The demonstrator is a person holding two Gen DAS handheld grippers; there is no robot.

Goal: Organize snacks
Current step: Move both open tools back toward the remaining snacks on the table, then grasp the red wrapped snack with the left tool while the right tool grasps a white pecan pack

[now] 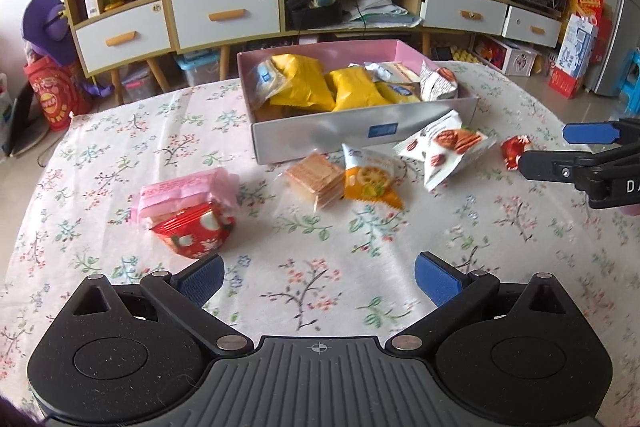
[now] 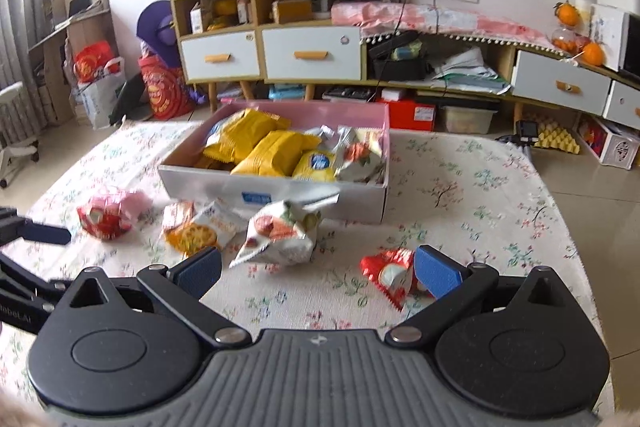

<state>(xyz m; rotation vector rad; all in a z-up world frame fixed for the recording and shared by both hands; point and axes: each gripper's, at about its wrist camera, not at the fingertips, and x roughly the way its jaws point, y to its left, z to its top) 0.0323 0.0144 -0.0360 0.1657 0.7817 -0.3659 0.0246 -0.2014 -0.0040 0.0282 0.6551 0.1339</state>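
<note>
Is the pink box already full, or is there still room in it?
Partly full. The box holds yellow packets and a few others, but bare floor shows at its left end. Whether everything still outside will fit, I cannot tell.

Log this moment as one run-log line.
left tongs open, empty | right tongs open, beside small red foil snack packet | pink-lined cardboard box part-filled | loose packets on floral tablecloth

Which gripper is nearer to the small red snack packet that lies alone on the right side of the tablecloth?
Right. The right gripper hangs open just beside the small red packet, its right finger partly covering it. The left gripper is open farther left, near the red and pink packets.
</note>
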